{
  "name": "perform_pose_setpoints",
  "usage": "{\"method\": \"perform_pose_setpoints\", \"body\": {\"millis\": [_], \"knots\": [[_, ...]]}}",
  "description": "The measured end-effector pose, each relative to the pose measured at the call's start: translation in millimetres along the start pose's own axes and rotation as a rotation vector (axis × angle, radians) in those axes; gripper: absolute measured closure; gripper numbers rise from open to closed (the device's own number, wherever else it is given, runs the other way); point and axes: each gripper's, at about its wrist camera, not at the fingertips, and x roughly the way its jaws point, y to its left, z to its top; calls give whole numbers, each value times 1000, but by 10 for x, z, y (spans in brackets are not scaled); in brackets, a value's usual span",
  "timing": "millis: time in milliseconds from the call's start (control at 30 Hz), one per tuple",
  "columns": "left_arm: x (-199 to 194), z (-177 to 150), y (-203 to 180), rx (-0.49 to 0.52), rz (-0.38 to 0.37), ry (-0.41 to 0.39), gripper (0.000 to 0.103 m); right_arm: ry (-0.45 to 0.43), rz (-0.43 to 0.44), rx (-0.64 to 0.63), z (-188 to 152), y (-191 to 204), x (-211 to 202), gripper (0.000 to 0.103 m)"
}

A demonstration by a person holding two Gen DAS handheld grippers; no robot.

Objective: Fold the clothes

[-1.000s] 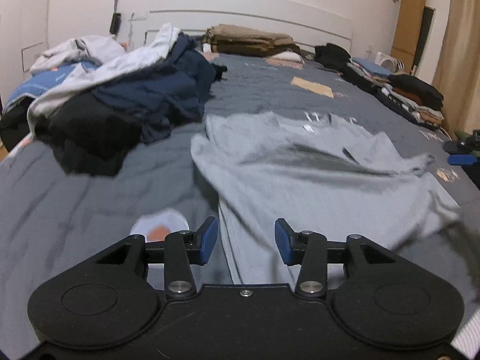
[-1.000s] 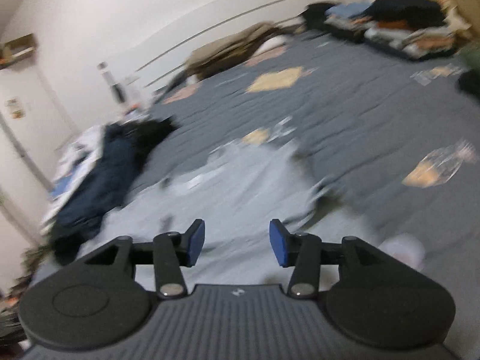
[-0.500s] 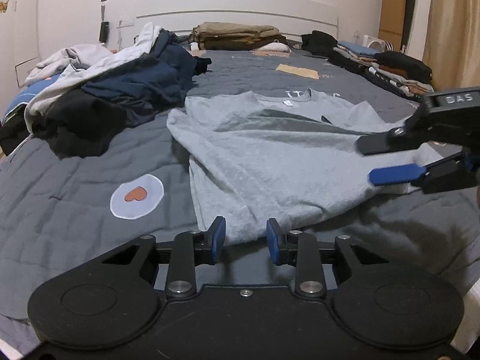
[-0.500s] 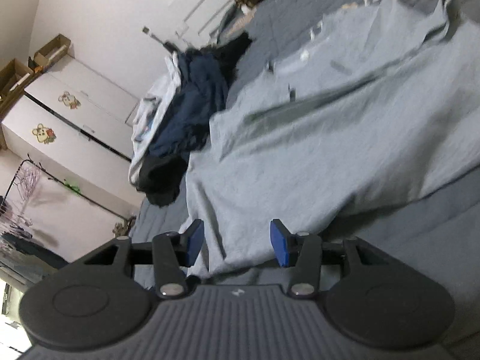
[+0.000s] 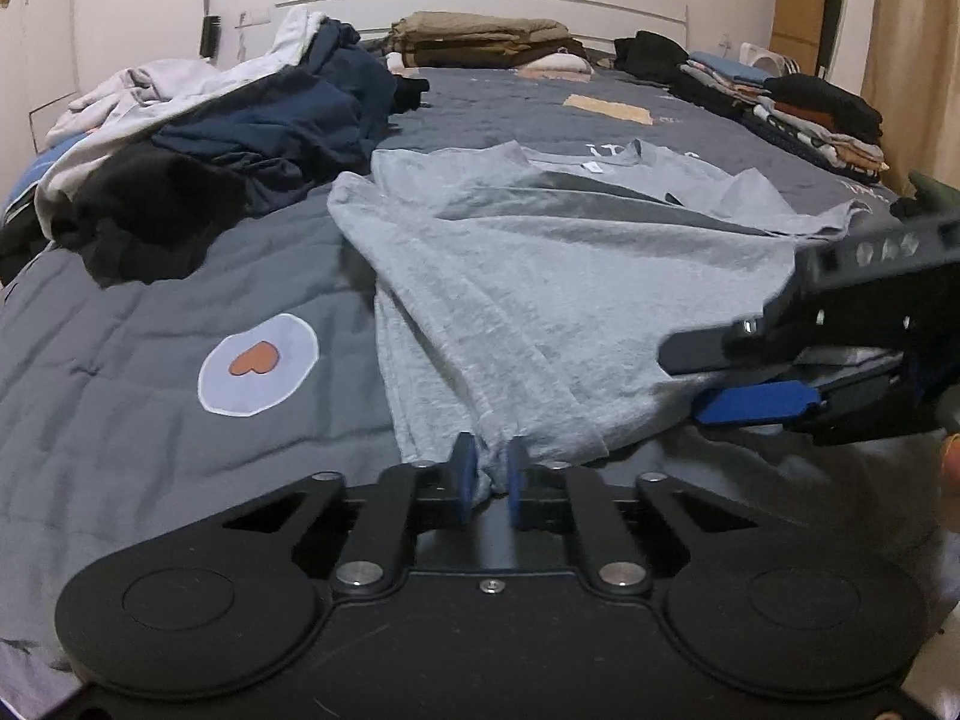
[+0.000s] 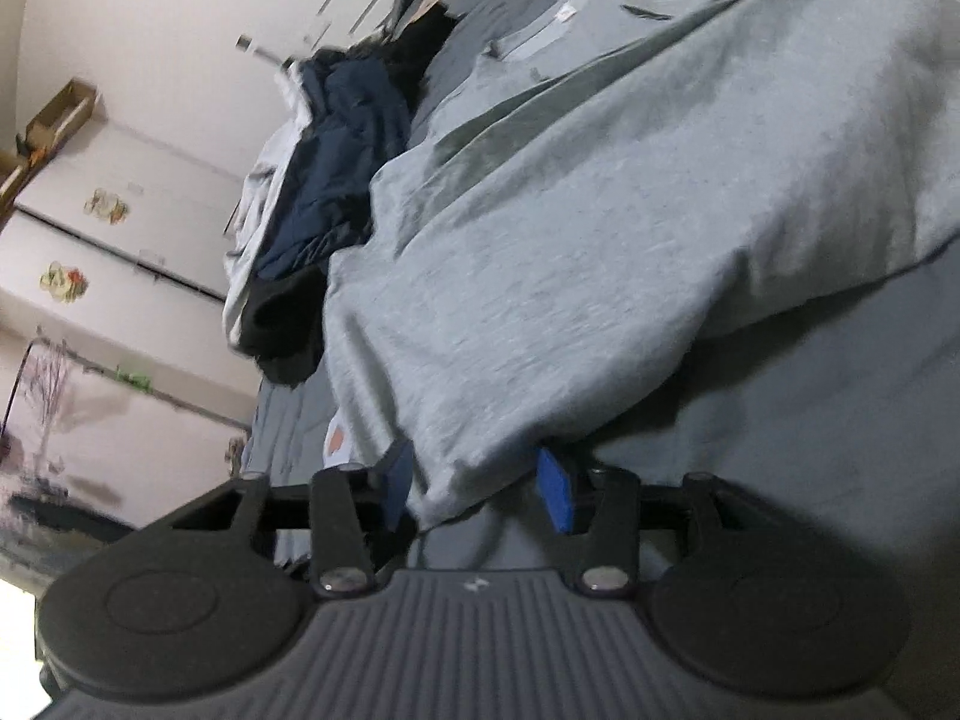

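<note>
Lying spread on a dark grey bed cover (image 5: 150,324), a light grey T-shirt (image 5: 540,276) has its near hem pinched by the left gripper (image 5: 489,477). The right gripper (image 6: 474,486) stands spread around the same hem, beside it.

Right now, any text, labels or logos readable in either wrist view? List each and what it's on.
None fully legible.
"ID" or similar: white print on the grey bedcover behind the grey T-shirt collar, mostly hidden.
T-shirt neck tag: too small to read.
Right gripper body, raised lettering: blurred.
Wardrobe stickers: pictures, no words.
</note>
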Motion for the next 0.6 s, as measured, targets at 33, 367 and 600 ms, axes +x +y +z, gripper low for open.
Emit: {"method": "perform_pose_setpoints", "body": {"millis": [33,367,600], "knots": [[-8,1,18,-3,1,0,98,-10,-5,15,6,-36,1,80],[-395,84,445,-40,28,-34,101,-62,44,63,21,43,-175,100],[-397,60,491,-18,-30,104,100,11,-15,42,-33,45,-104,100]]}}
